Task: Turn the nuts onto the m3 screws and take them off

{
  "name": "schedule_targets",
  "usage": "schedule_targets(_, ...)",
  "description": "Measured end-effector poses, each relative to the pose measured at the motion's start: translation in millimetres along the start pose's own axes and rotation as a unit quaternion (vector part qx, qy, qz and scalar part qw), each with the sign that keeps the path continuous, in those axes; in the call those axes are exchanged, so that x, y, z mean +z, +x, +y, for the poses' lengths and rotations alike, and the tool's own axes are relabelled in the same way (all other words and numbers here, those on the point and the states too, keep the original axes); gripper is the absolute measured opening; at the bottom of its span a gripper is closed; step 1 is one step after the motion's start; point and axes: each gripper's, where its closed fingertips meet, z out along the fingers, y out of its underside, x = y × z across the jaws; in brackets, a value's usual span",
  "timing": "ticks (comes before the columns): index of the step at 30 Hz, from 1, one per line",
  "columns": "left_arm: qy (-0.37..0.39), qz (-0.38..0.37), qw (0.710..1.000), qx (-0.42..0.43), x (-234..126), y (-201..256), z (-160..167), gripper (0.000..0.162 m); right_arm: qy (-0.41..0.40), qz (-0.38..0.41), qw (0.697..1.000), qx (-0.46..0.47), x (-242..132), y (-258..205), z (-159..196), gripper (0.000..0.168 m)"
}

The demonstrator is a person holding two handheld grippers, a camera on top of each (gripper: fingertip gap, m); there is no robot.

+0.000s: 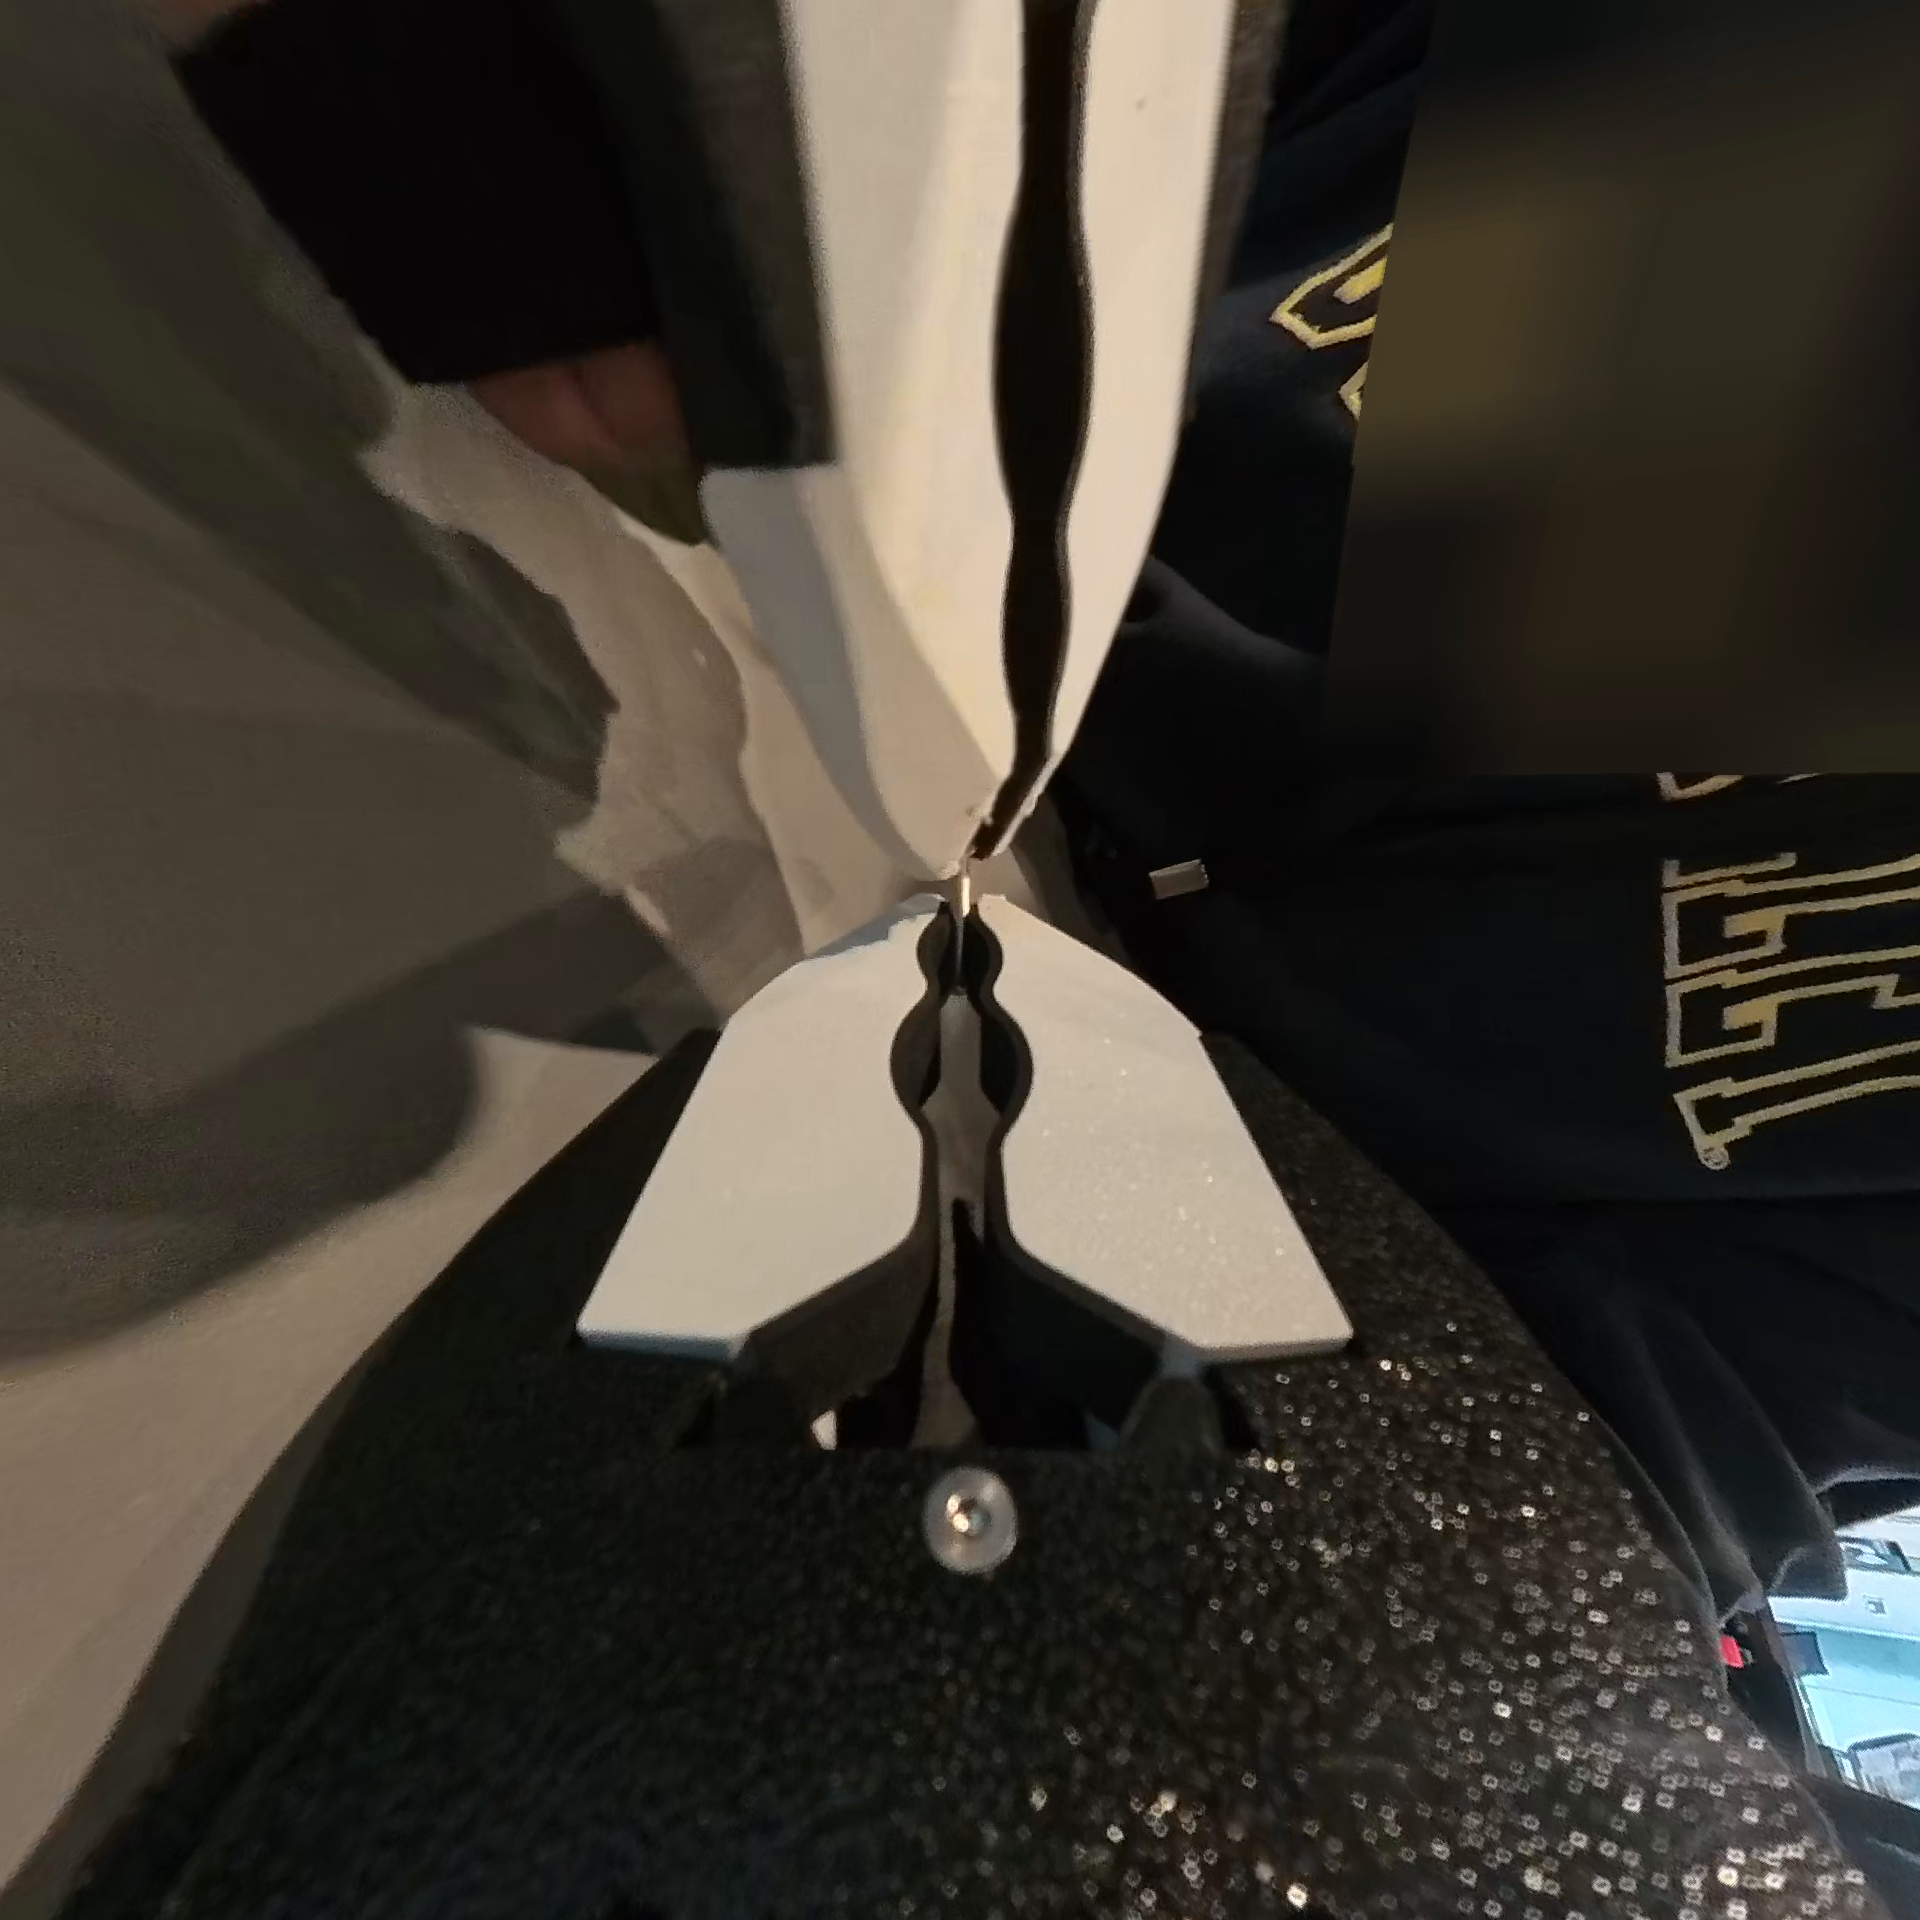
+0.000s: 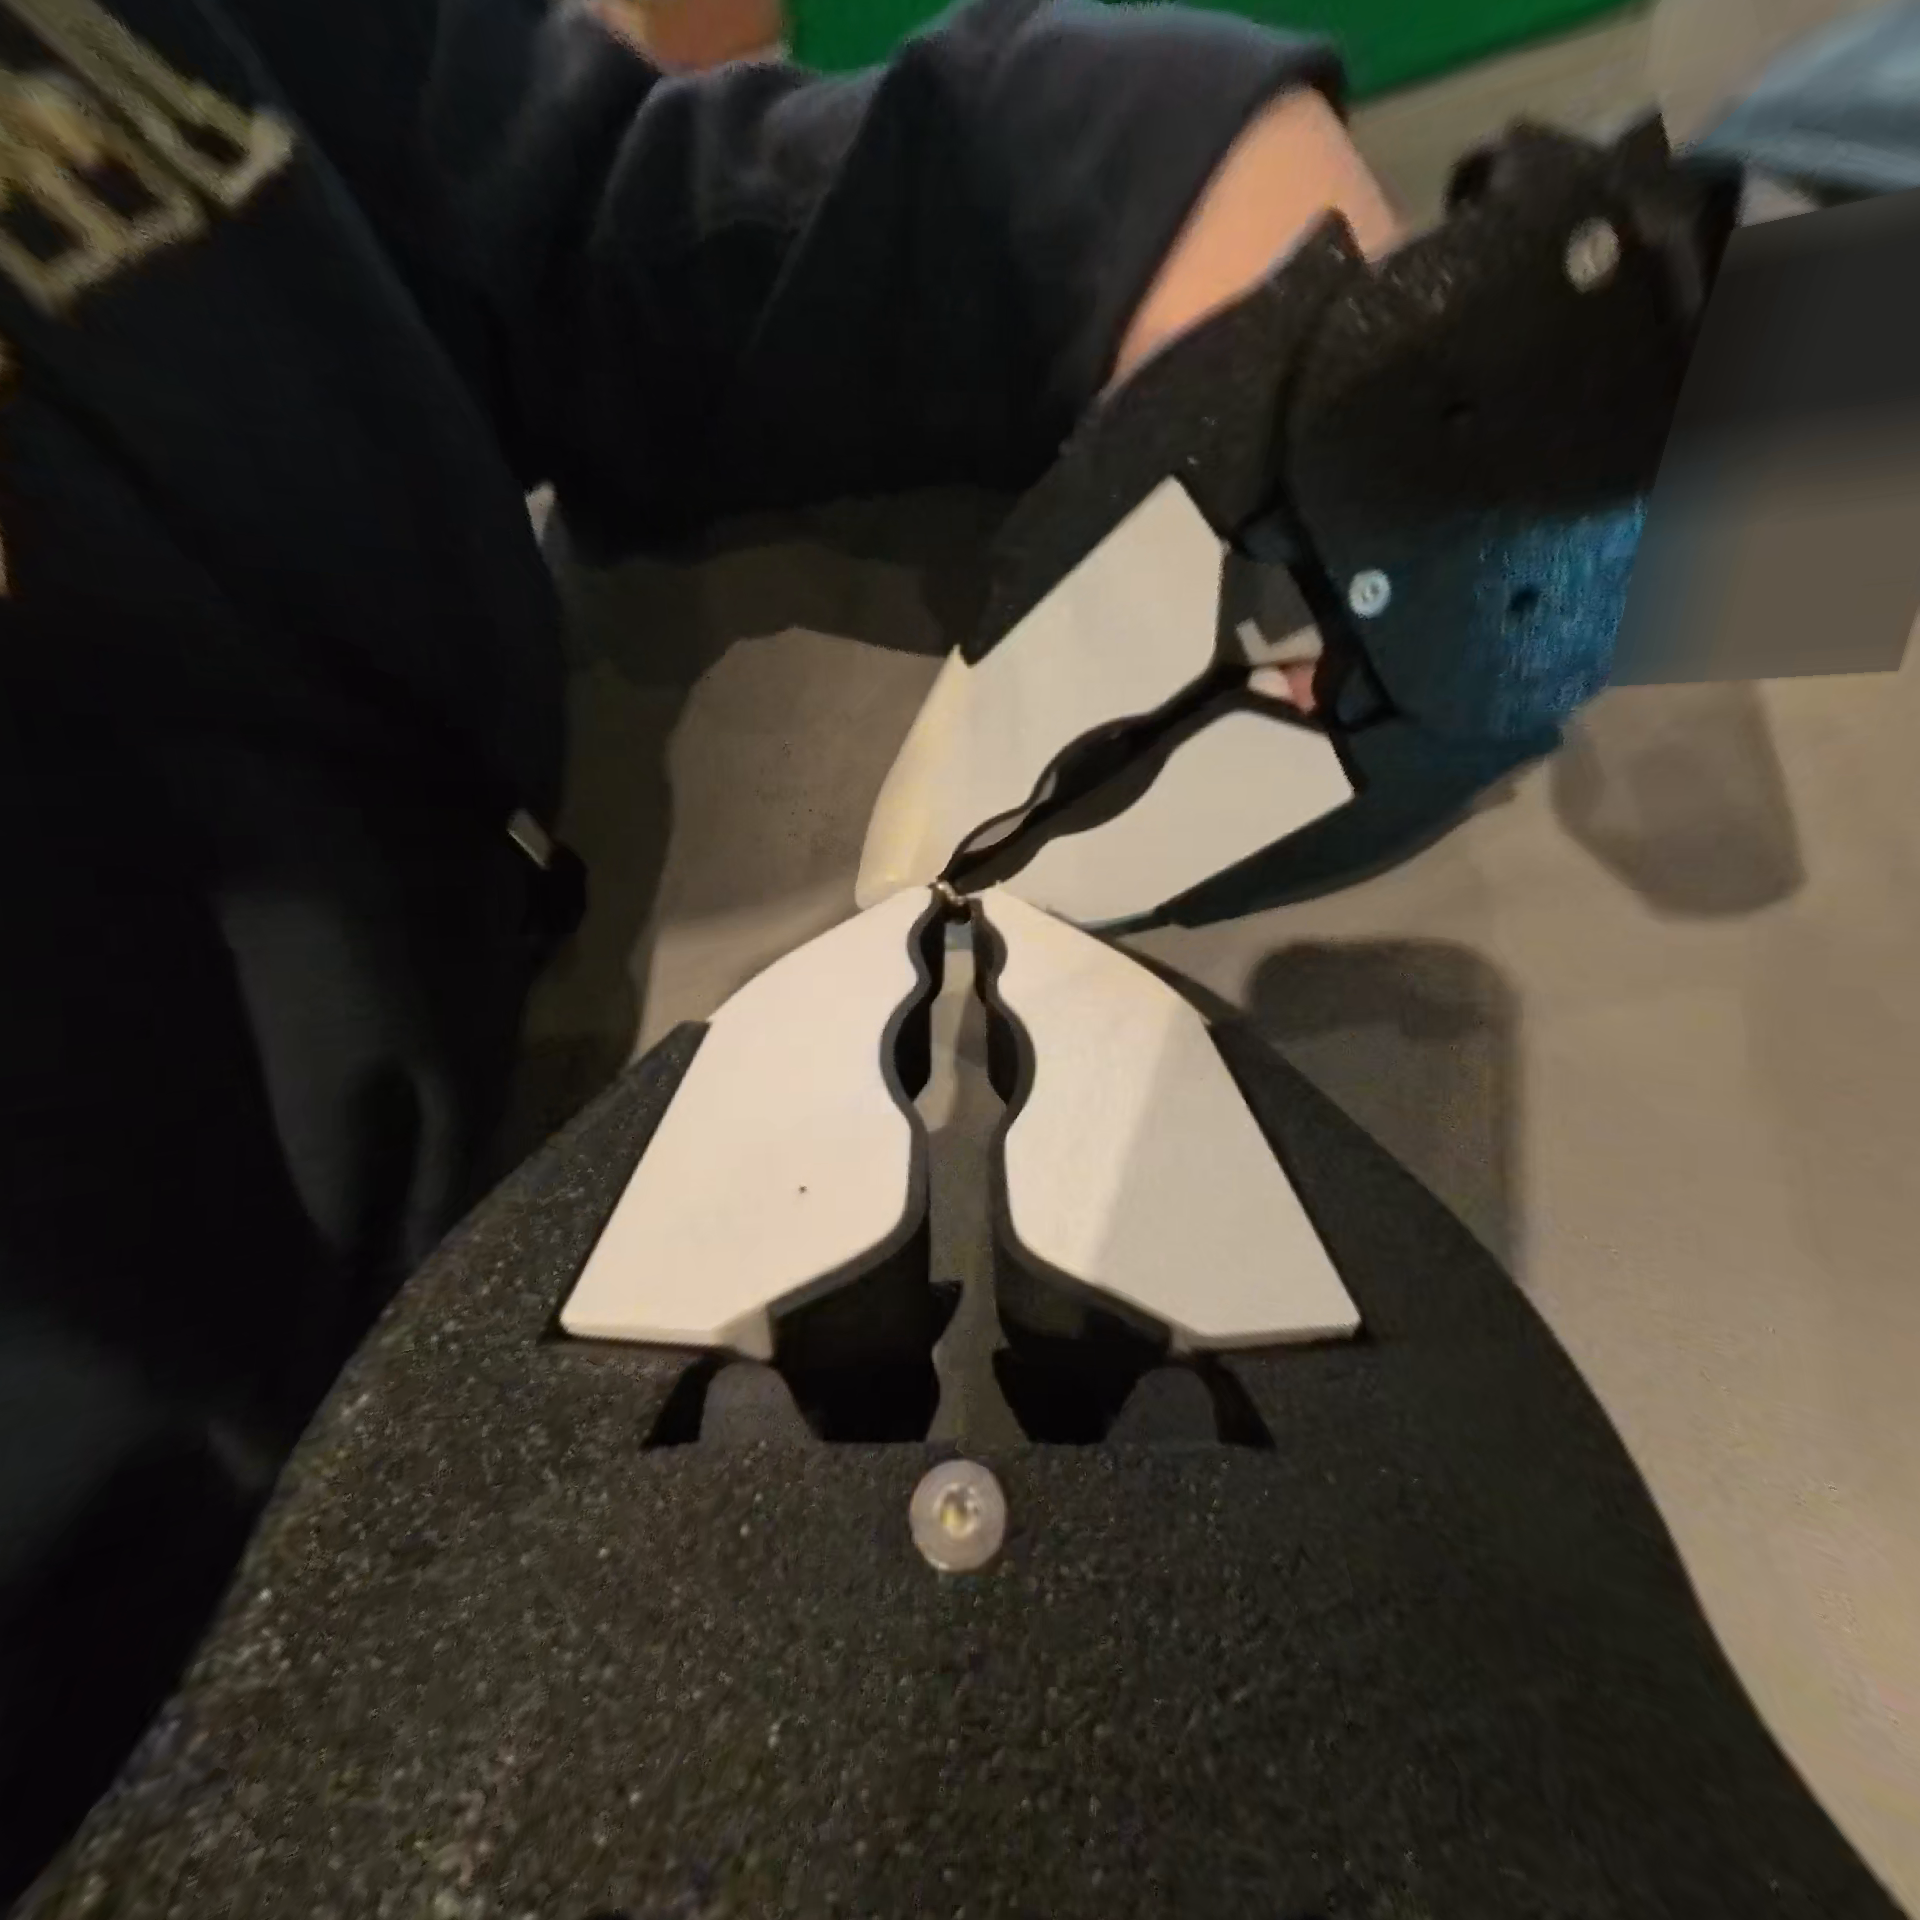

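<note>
Both grippers meet tip to tip in the air in front of a person in a dark sweatshirt. My left gripper [image 1: 964,906] is shut on a thin silver m3 screw [image 1: 967,883] that sticks out of its tips. My right gripper [image 2: 951,906] is shut on a tiny metal nut [image 2: 948,889] at its tips. In the left wrist view the right gripper [image 1: 982,836] comes down from above and touches the screw. In the right wrist view the left gripper [image 2: 943,871] comes in from the upper right. The parts are very small, so the thread is not visible.
The person's dark sweatshirt [image 1: 1403,987] fills the space close behind the grippers, with a small metal zip pull [image 1: 1177,879] on it. A grey tabletop [image 2: 1558,1091] lies below on the right. A bare forearm [image 2: 1247,260] holds the left gripper's black body [image 2: 1475,395].
</note>
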Motion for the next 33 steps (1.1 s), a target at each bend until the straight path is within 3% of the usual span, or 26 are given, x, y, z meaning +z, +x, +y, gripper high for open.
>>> schedule_targets(4,-0.003,0.001,1.000,0.002,0,0,1,0.001,0.024,0.007,0.972,0.235,1,-1,-1,0.005)
schedule_targets(6,-0.001,0.001,1.000,0.000,0,0,0,0.001,0.034,0.010,0.964,0.263,0,-2,0,0.005)
schedule_targets(8,0.001,0.001,1.000,0.000,0,0,0,0.001,0.030,0.024,0.980,0.197,-3,-2,1,0.006)
schedule_targets(11,0.001,0.001,1.000,0.000,0,0,0,0.001,0.042,0.054,0.998,0.006,-12,0,-7,0.019)
schedule_targets(15,0.001,0.001,1.000,0.000,0,0,-1,0.001,0.047,0.065,0.982,-0.173,-15,1,-12,0.022)
schedule_targets(23,0.001,0.002,1.000,0.000,0,0,-1,0.001,0.007,-0.014,0.978,-0.206,-7,1,-1,0.015)
schedule_targets(33,0.000,0.002,1.000,0.000,0,0,-1,0.001,0.000,-0.045,0.977,-0.209,-3,0,0,0.006)
